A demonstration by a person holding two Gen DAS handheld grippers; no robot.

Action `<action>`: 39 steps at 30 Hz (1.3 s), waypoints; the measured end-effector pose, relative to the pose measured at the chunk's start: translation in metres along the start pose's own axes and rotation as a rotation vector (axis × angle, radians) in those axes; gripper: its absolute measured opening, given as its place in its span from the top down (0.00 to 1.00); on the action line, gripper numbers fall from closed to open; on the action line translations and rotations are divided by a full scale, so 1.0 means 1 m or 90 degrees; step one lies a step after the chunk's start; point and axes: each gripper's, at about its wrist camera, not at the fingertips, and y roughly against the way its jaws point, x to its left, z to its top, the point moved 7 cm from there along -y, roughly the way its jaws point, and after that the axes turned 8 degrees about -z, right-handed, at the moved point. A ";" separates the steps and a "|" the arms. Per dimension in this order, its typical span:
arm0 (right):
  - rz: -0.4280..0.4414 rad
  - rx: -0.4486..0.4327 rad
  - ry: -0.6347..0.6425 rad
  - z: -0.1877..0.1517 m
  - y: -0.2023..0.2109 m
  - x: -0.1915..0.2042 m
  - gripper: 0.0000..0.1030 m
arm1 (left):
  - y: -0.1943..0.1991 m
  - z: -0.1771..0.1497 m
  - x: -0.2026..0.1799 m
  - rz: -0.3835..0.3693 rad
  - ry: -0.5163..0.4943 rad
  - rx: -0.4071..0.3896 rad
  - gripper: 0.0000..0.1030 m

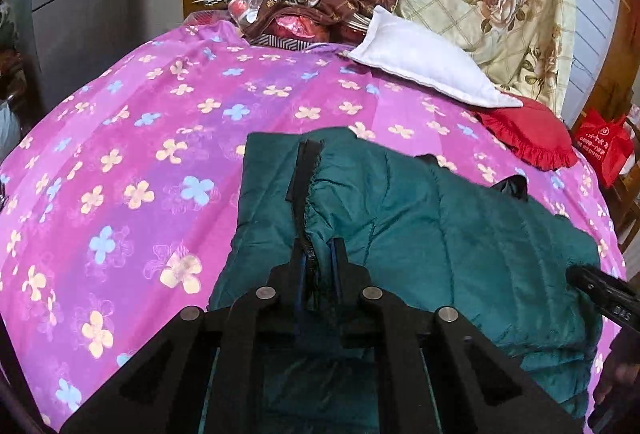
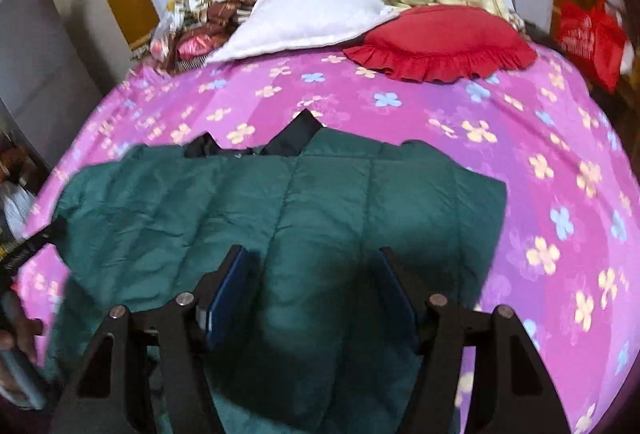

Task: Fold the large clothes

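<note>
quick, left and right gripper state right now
left gripper: shut on the dark edge of the green jacket
right gripper: open above the green jacket, holding nothing

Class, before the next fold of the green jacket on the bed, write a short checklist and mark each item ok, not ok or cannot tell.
1. Left claw shut on the jacket edge by the zip: ok.
2. Right claw gripping cloth: not ok, it is open above the jacket.
3. Jacket lying flat: not ok, it is rumpled.
4. Bare bedsheet beside it: ok.
5. Red cushion clear of the jacket: ok.
</note>
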 end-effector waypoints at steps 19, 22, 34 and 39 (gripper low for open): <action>-0.027 0.000 0.033 -0.007 0.014 0.008 0.33 | -0.014 -0.005 -0.005 0.030 -0.018 0.004 1.00; -0.022 -0.007 0.044 -0.013 0.031 0.007 0.33 | -0.014 -0.005 -0.005 0.030 -0.019 0.004 1.00; -0.035 0.036 0.034 -0.053 0.006 -0.016 0.32 | -0.016 -0.010 -0.017 0.050 -0.044 0.007 1.00; -0.045 0.036 0.038 -0.052 0.014 -0.013 0.32 | -0.015 -0.010 -0.018 0.046 -0.040 0.008 1.00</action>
